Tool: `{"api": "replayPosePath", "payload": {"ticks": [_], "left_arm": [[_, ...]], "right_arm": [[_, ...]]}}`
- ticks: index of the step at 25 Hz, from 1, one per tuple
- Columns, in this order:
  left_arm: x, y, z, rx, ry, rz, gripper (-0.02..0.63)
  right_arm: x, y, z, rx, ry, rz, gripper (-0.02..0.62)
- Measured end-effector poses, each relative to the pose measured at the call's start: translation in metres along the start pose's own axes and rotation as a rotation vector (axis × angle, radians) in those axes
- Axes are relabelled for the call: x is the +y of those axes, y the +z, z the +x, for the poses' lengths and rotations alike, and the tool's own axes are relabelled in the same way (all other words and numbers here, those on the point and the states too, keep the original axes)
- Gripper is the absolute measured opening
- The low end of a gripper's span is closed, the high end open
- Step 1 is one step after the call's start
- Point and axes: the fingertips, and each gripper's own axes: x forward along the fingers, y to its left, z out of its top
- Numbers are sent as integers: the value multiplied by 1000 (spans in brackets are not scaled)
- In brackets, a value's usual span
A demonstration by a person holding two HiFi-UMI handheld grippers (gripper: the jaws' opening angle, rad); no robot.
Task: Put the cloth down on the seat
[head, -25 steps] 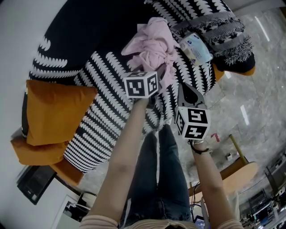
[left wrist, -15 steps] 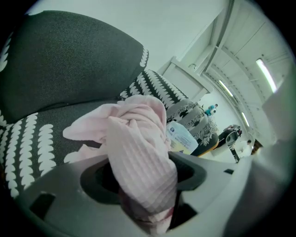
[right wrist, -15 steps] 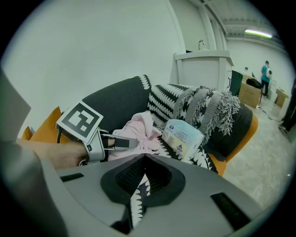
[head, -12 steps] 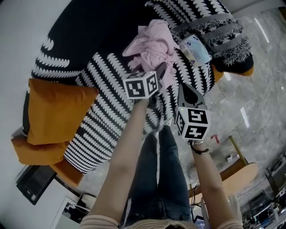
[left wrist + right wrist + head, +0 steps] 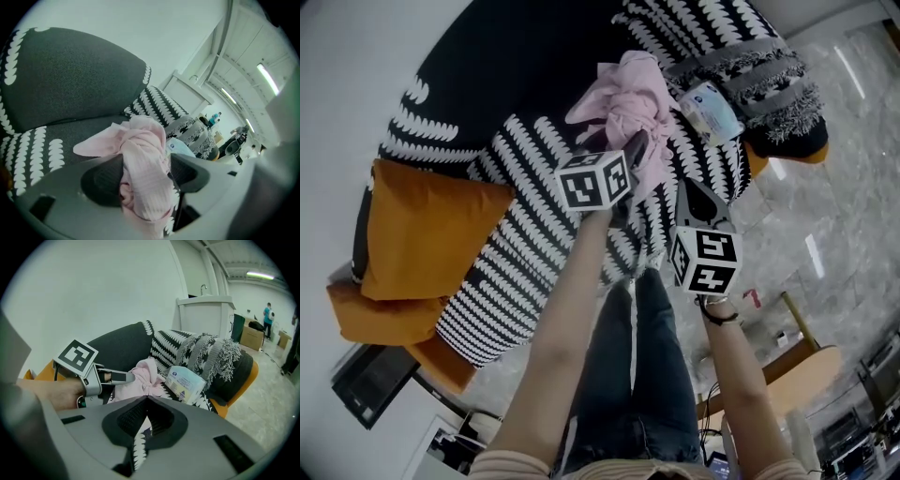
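Between the left gripper [image 5: 144,165] jaws: pink cloth [image 5: 143,140], bunched, apparently resting on the seat [image 5: 56,136] under and just ahead of the tips. Jaws have just been opening and are spread wide, pads off the fabric. Right gripper [image 5: 147,398] is pressed together, empty, beside and behind the left one. Cloth looks light, limp, grippy, not fragile; pinch a thick fold atop the bunch. Count: one cloth, one seat, two grippers, one blue-white pack [image 5: 186,382] beyond the cloth.

A black sofa seat with white leaf pattern [image 5: 525,178] carries a crumpled pink cloth [image 5: 628,94], a pale-blue plastic pack [image 5: 710,106], perhaps wipes, and an orange cushion [image 5: 431,230].
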Motion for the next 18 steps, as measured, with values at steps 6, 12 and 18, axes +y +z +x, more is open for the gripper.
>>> {"api": "replayPosePath", "payload": {"ticks": [6,12,18], "left_arm": [[1,24,-19,-54,11,18,296],[-12,49,-50,-146,-4,28,293],[-26,70,-76,-210,-24,54,174]], "right_arm": [[6,11,-9,-22,2,-13,8],[6,21,-25,-39,-3,-5,8],[10,35,-38,-67,1,-16,8]]}}
